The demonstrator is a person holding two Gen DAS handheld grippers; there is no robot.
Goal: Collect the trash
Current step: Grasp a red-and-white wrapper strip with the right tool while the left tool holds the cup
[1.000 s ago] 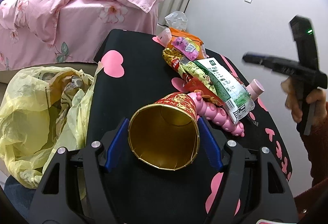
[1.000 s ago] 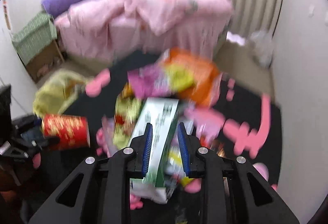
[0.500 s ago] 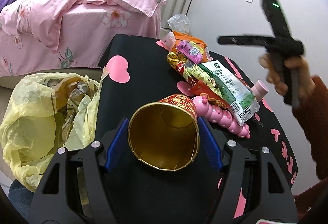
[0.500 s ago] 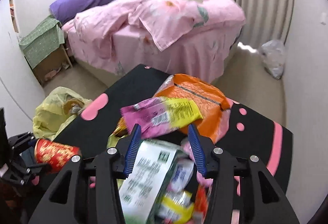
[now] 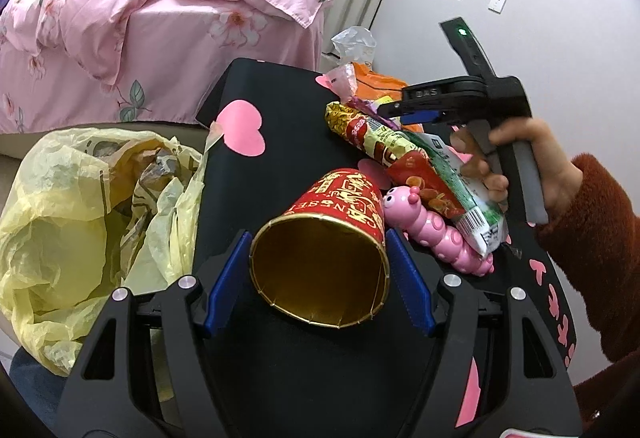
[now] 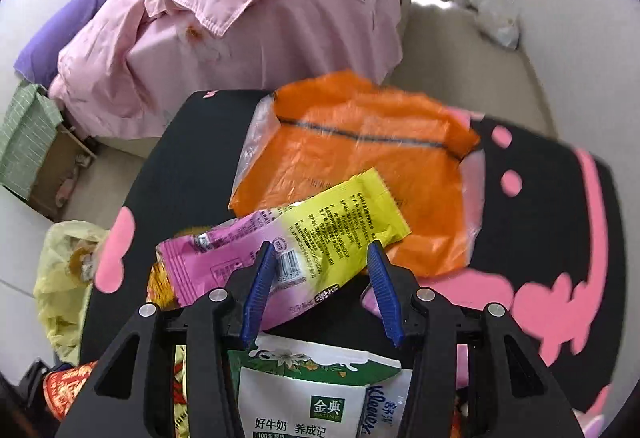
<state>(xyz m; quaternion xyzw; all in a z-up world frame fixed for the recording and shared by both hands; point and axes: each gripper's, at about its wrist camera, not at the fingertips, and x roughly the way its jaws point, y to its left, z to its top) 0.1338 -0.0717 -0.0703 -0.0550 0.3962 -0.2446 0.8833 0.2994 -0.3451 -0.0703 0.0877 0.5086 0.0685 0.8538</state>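
Note:
My left gripper (image 5: 316, 234) is shut on a red and gold paper cup (image 5: 336, 197), which lies sideways with its mouth toward the camera. My right gripper (image 6: 320, 245) is open, its blue pads astride a pink and yellow snack wrapper (image 6: 304, 230) without pressing on it. That wrapper lies on an orange plastic bag (image 6: 360, 157). A green and white milk pouch (image 6: 316, 390) lies under the right gripper's body. In the left wrist view a hand (image 5: 532, 153) holds the right gripper low over the pile of wrappers (image 5: 384, 141).
A yellow trash bag (image 5: 80, 205) gapes open beside the left edge of the black table (image 5: 280, 141) with pink hearts. A pink caterpillar toy (image 5: 436, 234) lies right of the cup. A bed with pink bedding (image 5: 160, 17) stands behind, and a clear bag (image 6: 492, 9) lies on the floor.
The right gripper came down and forward from over the milk pouch to the pink and yellow wrapper, and its jaws widened. The left gripper kept still with the cup.

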